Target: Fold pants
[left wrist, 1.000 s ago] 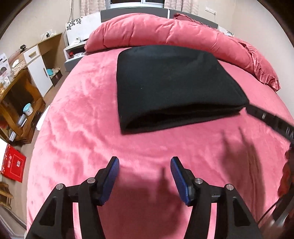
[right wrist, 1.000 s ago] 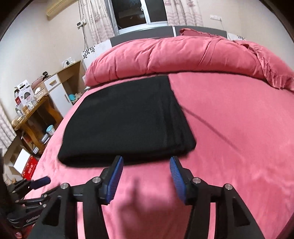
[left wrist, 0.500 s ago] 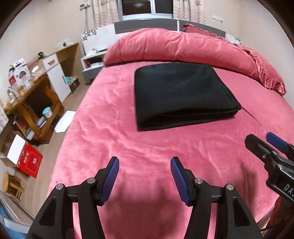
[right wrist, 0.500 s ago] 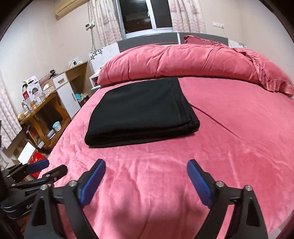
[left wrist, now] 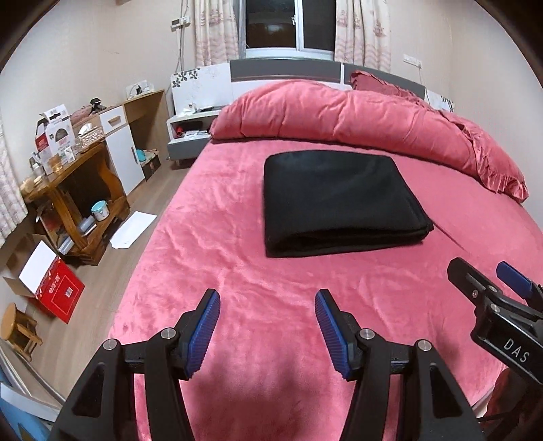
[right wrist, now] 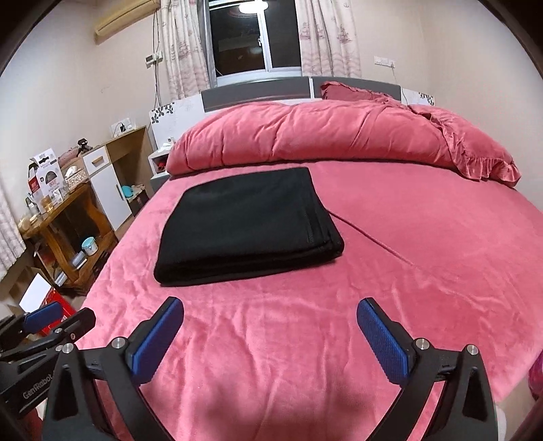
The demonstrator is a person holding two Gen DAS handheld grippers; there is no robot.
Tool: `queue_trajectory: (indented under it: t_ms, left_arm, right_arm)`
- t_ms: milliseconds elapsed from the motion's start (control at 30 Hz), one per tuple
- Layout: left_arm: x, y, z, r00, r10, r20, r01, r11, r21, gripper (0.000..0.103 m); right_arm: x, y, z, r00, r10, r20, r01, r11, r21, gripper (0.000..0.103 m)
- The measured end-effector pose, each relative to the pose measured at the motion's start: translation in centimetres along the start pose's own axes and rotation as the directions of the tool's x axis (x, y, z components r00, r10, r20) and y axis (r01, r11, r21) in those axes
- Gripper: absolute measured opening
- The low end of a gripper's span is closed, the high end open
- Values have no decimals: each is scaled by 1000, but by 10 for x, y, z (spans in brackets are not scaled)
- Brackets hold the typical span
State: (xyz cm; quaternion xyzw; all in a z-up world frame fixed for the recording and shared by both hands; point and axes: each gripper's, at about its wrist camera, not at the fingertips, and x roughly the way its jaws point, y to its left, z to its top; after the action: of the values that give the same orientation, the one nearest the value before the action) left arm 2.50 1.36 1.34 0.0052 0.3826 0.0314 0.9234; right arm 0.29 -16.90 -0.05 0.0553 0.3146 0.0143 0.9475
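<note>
change: I back both grippers off the pants (left wrist: 339, 200); they sit smaller in view than a second ago | left gripper (left wrist: 268, 330): parted, empty | right gripper (right wrist: 269, 339): jaws opening wide, nothing between | pants: folded flat mid-bed (left wrist: 237, 281) (folding looks finished)

A pink bed (left wrist: 271, 305) fills the space ahead of the tongs. At its far end lies a rolled pink duvet (left wrist: 339, 115), with a grey headboard (left wrist: 281, 69) and a dark window (left wrist: 271, 23) between curtains (left wrist: 215, 30) beyond. Far left of the tongs stand a wooden table (left wrist: 68, 176), a white cabinet (left wrist: 124, 152) and a red box (left wrist: 59, 293) on the floor.
</note>
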Motion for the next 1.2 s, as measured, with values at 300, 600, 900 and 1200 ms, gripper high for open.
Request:
queue_trajectory:
  t_ms: [300,600,900,1200]
  left_arm:
    - [-7,2,-1,1000,-15,14,15,1000,-14,59]
    - [-11,0,-2,1000,-16,24,16,1000,-8,59]
    - [-13,-1,-3,999,-24,26,24,1000,1,59]
    - [-13,-1,-3,999,-38,11,38,999,-7,59]
  right_arm:
    - [-5,9,-2,1000,-10,7,11,999,-34,102]
    - [-6,6,-3,1000,-16,2,16,1000,-26,102]
    - [-5,5,-5,1000,-14,-4,14,1000,-19,102]
    - [-5,6,-6,1000,-9,-9,9,1000,-19,102]
